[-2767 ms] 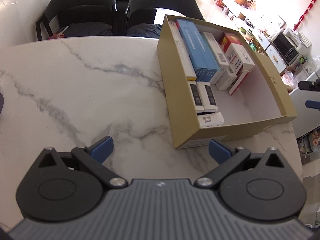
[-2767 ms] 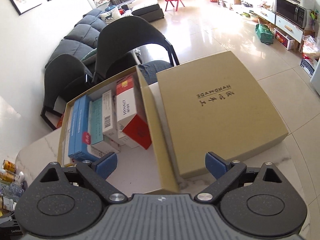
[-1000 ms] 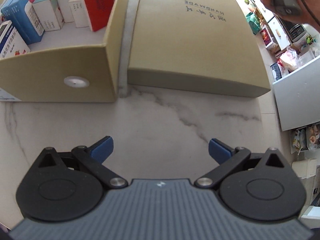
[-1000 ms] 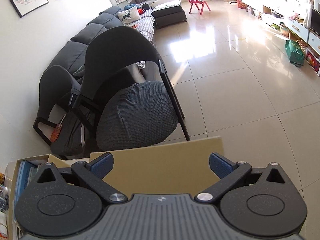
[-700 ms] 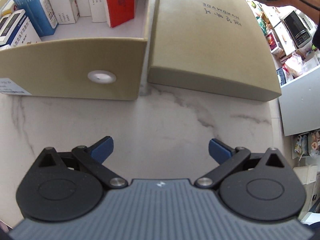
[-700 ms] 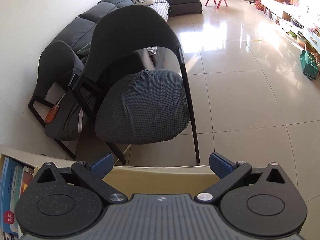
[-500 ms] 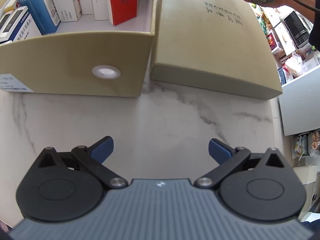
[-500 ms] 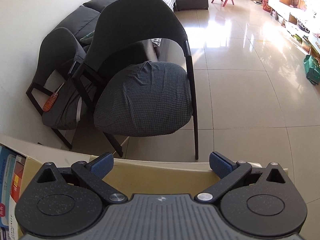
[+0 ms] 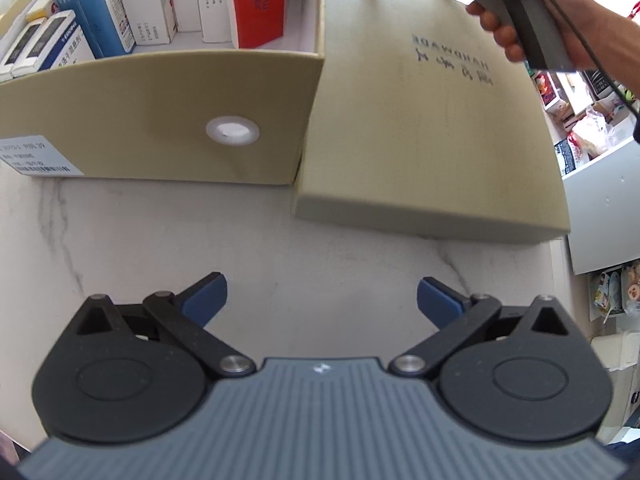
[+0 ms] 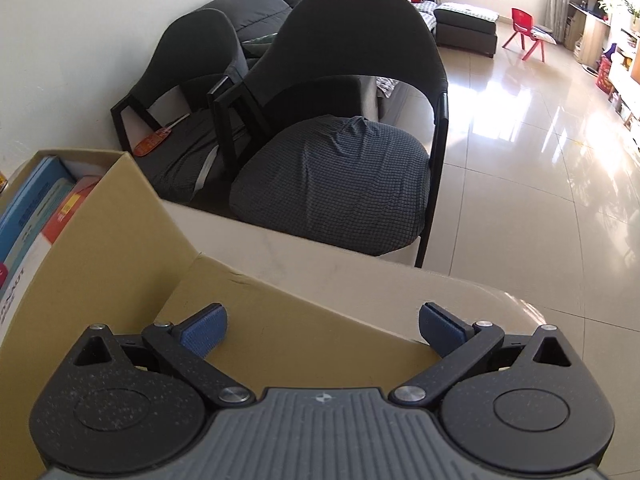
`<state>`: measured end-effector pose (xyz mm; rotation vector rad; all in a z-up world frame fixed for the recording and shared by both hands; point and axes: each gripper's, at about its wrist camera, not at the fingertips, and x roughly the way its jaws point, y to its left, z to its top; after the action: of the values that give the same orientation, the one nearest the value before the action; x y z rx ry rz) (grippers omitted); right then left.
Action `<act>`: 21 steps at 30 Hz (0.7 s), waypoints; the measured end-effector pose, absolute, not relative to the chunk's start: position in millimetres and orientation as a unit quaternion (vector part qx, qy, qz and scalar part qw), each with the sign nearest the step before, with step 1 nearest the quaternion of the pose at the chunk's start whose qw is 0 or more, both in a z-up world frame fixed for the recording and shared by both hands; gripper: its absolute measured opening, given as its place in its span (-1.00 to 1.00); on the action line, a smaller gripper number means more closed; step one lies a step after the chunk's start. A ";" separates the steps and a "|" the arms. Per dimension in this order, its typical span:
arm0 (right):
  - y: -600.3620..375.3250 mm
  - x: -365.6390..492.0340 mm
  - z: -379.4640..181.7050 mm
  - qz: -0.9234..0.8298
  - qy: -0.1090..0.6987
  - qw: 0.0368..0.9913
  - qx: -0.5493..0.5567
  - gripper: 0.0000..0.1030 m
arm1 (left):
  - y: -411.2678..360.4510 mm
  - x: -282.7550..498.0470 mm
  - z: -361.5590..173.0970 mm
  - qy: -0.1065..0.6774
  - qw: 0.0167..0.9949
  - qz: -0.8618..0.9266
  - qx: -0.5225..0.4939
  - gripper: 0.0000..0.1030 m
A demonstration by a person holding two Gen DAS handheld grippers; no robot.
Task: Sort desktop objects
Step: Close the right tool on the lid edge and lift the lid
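The left gripper (image 9: 322,294) hung over the bare marble table (image 9: 160,240) with its blue fingers wide apart and nothing between them, short of both the open cardboard box (image 9: 160,112) and the flat tan lid (image 9: 432,120) lying just beside it. The box held upright cartons: a red one (image 9: 258,0) nearest the lid, white ones (image 9: 212,4) and blue ones (image 9: 100,12) further left. A white round sticker (image 9: 232,131) and a barcode label (image 9: 38,155) sat on its near wall. The right gripper (image 10: 322,322) (its handle gripped by the person's right hand (image 9: 532,28)) was spread open too, low over the lid's far edge, holding nothing. Beyond the table stood two dark chairs (image 10: 340,120).
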<state>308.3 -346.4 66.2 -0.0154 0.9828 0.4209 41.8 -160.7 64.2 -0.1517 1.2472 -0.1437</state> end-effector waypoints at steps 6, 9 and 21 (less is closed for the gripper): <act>-353.2 280.2 66.4 0.236 0.463 0.854 0.003 1.00 | -153.1 42.0 76.5 0.576 0.811 -0.065 -0.083 1.00; -348.6 265.4 67.2 0.264 0.471 0.842 0.000 0.99 | -154.8 41.0 82.3 0.572 0.813 -0.073 -0.081 1.00; -410.6 178.1 118.3 0.145 0.435 0.883 0.101 0.99 | -156.9 52.5 90.9 0.562 0.818 -0.079 -0.089 1.00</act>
<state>178.1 -410.6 118.3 0.2108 0.9052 0.3009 52.5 -156.9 90.9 -0.1894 1.1975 -0.1680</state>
